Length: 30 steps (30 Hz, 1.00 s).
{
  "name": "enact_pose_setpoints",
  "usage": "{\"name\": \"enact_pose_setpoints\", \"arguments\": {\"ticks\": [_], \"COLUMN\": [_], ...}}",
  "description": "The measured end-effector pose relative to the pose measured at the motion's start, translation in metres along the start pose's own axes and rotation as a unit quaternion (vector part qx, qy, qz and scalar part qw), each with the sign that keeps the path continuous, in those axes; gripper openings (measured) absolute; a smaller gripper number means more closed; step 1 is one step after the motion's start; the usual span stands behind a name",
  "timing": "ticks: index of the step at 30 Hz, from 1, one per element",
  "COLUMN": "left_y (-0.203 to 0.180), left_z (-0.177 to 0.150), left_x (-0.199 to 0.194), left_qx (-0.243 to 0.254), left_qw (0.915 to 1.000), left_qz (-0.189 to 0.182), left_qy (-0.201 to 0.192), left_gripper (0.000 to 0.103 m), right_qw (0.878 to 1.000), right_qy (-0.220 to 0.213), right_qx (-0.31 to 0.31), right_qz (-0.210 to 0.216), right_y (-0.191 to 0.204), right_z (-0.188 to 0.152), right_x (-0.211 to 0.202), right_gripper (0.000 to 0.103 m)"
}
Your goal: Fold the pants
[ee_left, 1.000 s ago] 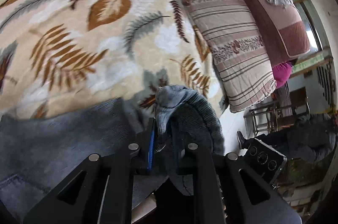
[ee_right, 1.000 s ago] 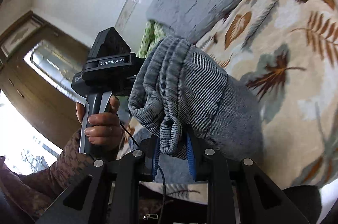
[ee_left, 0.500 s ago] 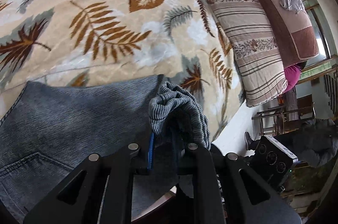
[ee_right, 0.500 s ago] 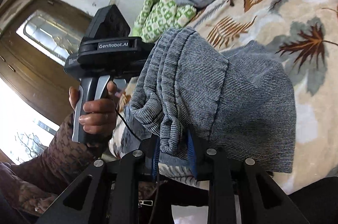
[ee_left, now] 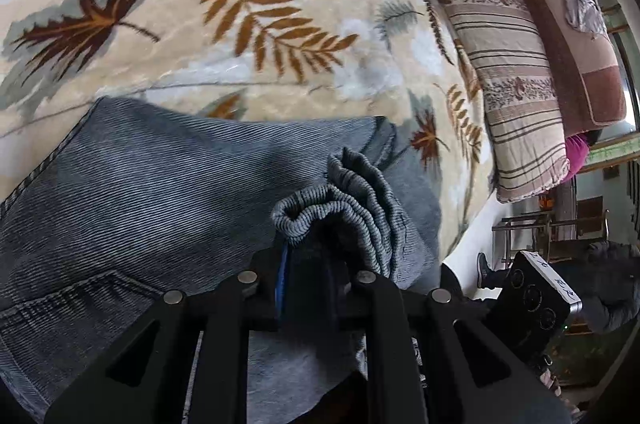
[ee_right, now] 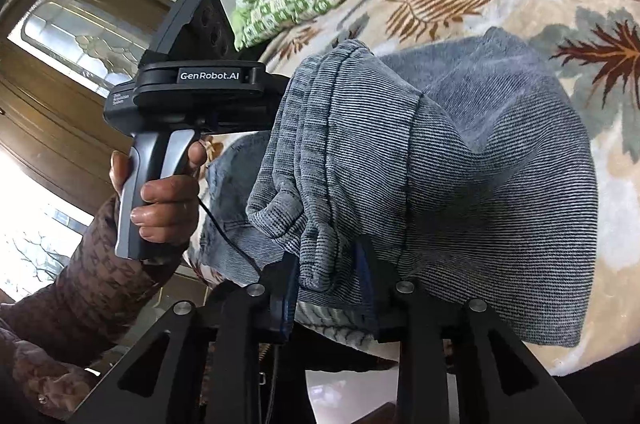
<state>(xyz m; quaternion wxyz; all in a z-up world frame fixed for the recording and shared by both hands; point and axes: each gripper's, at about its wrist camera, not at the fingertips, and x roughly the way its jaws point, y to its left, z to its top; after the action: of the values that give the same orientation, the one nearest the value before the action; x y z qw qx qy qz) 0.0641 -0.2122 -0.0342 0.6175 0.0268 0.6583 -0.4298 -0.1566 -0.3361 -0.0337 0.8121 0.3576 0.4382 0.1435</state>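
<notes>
Grey-blue ribbed pants lie on a bed covered by a leaf-print blanket. In the left wrist view their flat part spreads from the near left edge toward the middle, long axis running left to right, with a stitched pocket seam at the near left. A bunched, ribbed edge of the pants rises at the near centre. The left claw is clamped on that bunched edge, jaws nearly together with cloth between them. In the right wrist view the right claw is likewise closed on a thick gathered fold of the pants, which drape away to the right over the blanket. A hand grips the left claw's handle at left. A striped pillow lies at the far right.
</notes>
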Motion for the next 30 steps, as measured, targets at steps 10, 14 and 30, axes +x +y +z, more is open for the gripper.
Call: {"name": "enact_pose_setpoints", "arguments": {"ticks": [10,14,30], "left_y": [0.02,0.032,0.031], "left_z": [-0.006,-0.013,-0.024], "left_x": [-0.003,-0.016,-0.037], "left_qx": [-0.033,-0.066,-0.186], "left_qw": [0.999,0.9972,0.9795], "left_qz": [0.031,0.033,-0.03], "left_qy": [0.004,-0.007,-0.072], "left_gripper": [0.017,0.027,0.043], "right_qw": [0.999,0.998,0.992], "right_qy": [0.023,0.031,-0.085], "right_qx": [-0.011,-0.029,0.027], "right_qz": [-0.029,-0.037,-0.093], "right_y": [0.001,0.013,-0.051], "right_z": [0.007,0.007,0.093], "right_x": [0.025,0.025,-0.043], "right_gripper": [0.038,0.054,0.067]}}
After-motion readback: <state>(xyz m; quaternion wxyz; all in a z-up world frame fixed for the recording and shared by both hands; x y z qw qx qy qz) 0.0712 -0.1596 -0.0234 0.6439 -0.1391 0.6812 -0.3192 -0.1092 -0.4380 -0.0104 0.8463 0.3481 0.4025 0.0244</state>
